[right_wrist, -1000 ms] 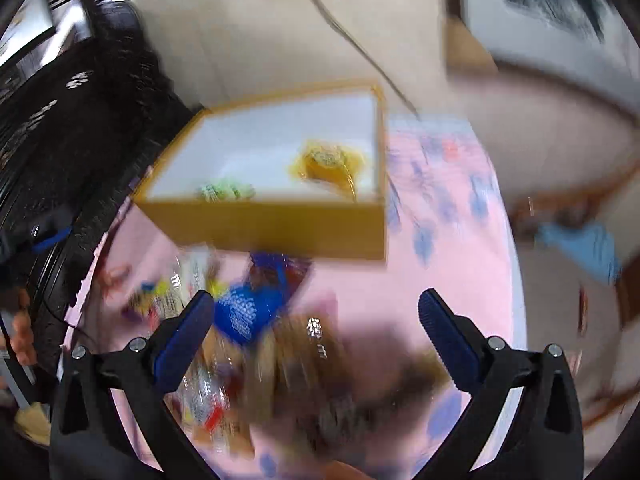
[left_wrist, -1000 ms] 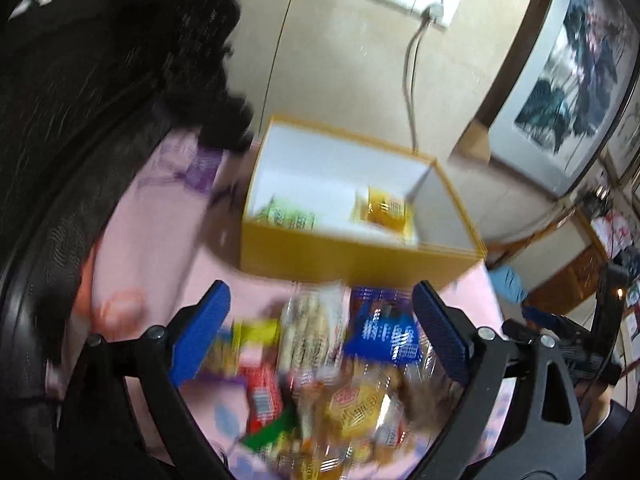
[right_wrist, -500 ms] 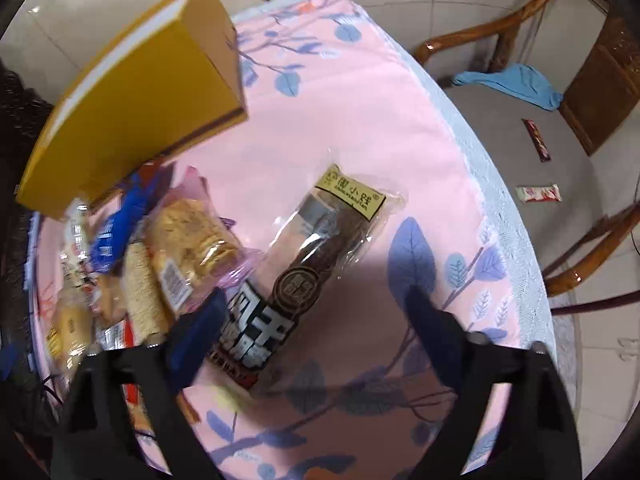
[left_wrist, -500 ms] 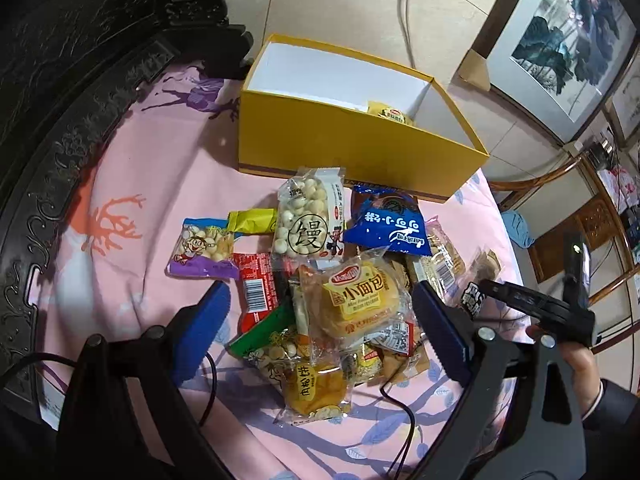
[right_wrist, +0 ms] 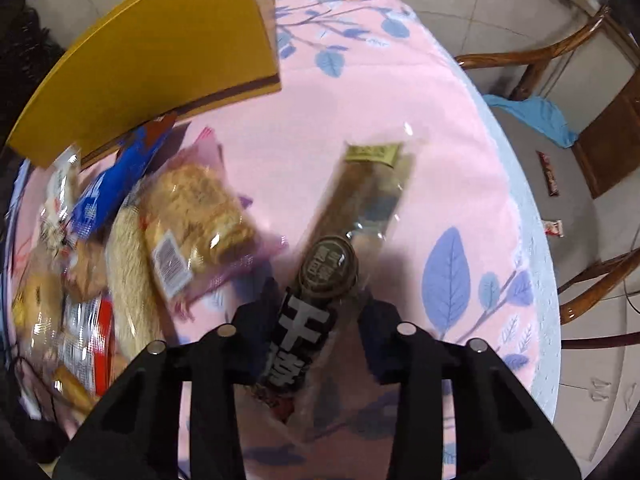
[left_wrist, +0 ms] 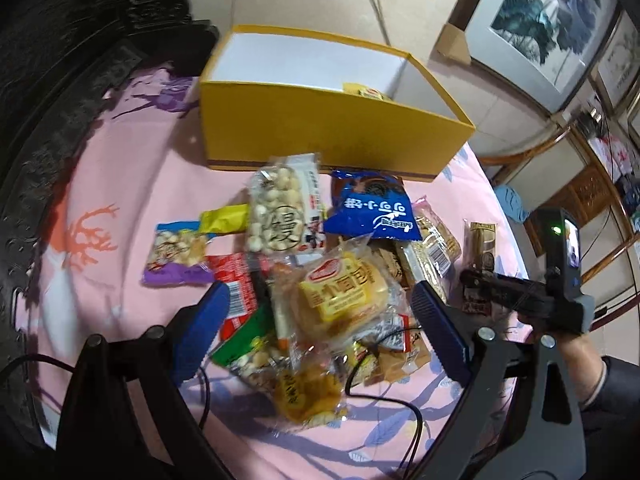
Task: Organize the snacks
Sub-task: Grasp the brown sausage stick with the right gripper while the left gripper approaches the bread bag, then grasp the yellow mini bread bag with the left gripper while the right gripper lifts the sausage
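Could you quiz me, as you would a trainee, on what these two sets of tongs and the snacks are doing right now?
1. True or false: the yellow box is completely empty.
2. Which tongs have closed around the long brown snack packet? A) left tongs B) right tongs
3. Fill in: the left tongs hang open over a pile of ____ on the pink tablecloth.

Key:
1. False; a yellow packet shows inside.
2. B; their jaws have just been closing, with the packet between them.
3. snacks
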`<state>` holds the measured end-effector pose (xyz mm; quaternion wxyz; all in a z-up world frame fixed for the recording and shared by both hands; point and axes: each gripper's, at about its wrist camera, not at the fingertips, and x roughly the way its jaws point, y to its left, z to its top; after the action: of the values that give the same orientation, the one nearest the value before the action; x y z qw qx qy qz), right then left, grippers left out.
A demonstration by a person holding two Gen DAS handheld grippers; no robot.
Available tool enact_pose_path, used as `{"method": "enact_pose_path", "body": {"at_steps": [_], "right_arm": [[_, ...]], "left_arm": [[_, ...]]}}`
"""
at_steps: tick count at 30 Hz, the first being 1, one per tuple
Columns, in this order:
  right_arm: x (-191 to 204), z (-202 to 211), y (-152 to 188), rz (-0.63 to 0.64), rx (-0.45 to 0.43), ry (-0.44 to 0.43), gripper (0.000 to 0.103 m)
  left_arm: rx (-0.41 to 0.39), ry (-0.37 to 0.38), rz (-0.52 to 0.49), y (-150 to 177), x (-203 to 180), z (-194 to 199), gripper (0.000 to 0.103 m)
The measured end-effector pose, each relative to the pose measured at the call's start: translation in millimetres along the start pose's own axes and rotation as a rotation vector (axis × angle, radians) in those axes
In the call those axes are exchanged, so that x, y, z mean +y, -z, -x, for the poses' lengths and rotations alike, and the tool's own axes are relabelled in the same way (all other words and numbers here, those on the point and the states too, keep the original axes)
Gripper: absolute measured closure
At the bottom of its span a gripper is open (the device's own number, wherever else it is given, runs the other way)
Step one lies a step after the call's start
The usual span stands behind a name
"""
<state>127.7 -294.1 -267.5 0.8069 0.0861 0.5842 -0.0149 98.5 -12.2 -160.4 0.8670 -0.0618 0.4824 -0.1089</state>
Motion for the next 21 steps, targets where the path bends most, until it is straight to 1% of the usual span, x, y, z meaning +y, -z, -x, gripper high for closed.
{"method": "enact_pose_path", "body": {"at_steps": [3,5,8,11,15,19,20,21], "right_arm": [[-5,8,17,0.034,0.011,-0.024,0.07],[-2,13,30,0.064,0.006,-0.028,0.07],[-4,16,39,0.071,-0.004,-0.045,0.07],[-5,19,42,0.074,-0.012,-0.045,0.069],[-1,19,42,0.091,-0.019,-0.033,0.067],[1,20,45,0.098,-0.024,-0.031,0.066],[1,21,45,0.098,-0.024,-0.032,0.066],[1,21,45,0.098,-0.025,-0.032,0.066]], "left_arm": [[0.028,0.016,0.027,-8,-4,-17,0.009],[0.051,0.023,0.045,-12,-7,-28,0.009],[0.09,0.008,0.054,-14,-11,-44,0.009],[0.126,-0.021,0.062,-13,-15,-54,0.009],[0.146,-0.064,0.022,-12,-22,-61,0.009],[0.158,-0.11,0.02,-11,-22,-61,0.009],[0.152,-0.13,0.028,-12,-21,-57,0.009],[0.146,-0.134,0.038,-13,-21,-55,0.009]]}}
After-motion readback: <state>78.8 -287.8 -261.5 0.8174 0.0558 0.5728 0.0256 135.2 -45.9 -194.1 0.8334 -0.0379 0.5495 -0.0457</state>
